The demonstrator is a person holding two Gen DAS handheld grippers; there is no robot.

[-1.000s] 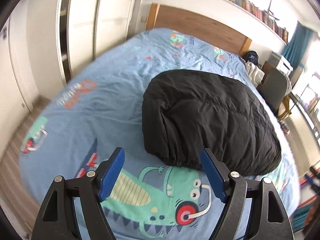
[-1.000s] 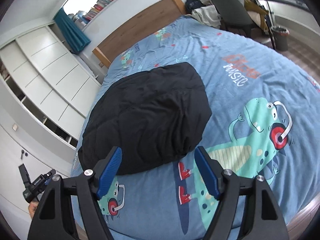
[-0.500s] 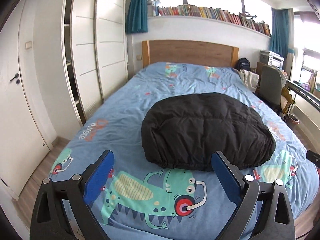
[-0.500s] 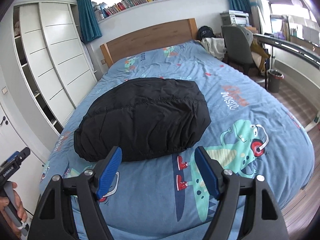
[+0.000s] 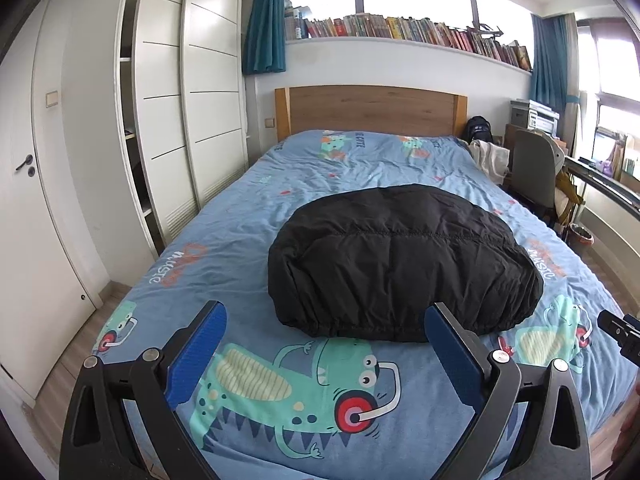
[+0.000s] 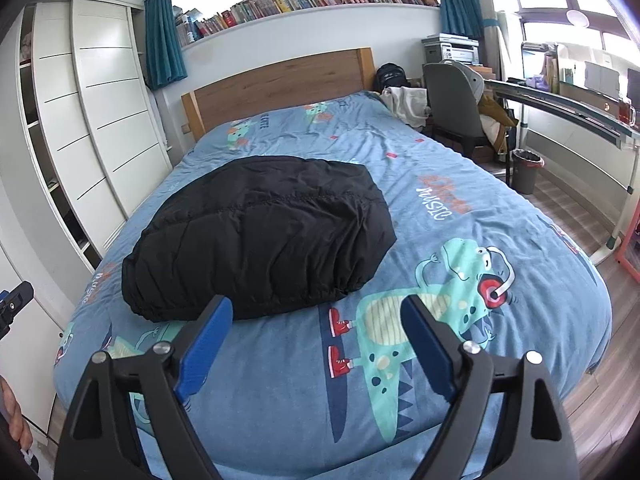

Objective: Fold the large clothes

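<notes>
Where folded, puffy black jacket [image 5: 404, 268], rumpled bedspread [image 5: 248, 208]

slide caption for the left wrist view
Open left gripper held back from a folded black puffer jacket on the dinosaur-print bedspread.

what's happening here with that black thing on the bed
A person holds a gripper in each hand at the foot of the bed. The black padded jacket lies in a compact, folded bundle on the blue dinosaur bedspread. The left gripper and the right gripper are both open and hold nothing, and neither touches the jacket. The folding looks done or nearly done.
</notes>
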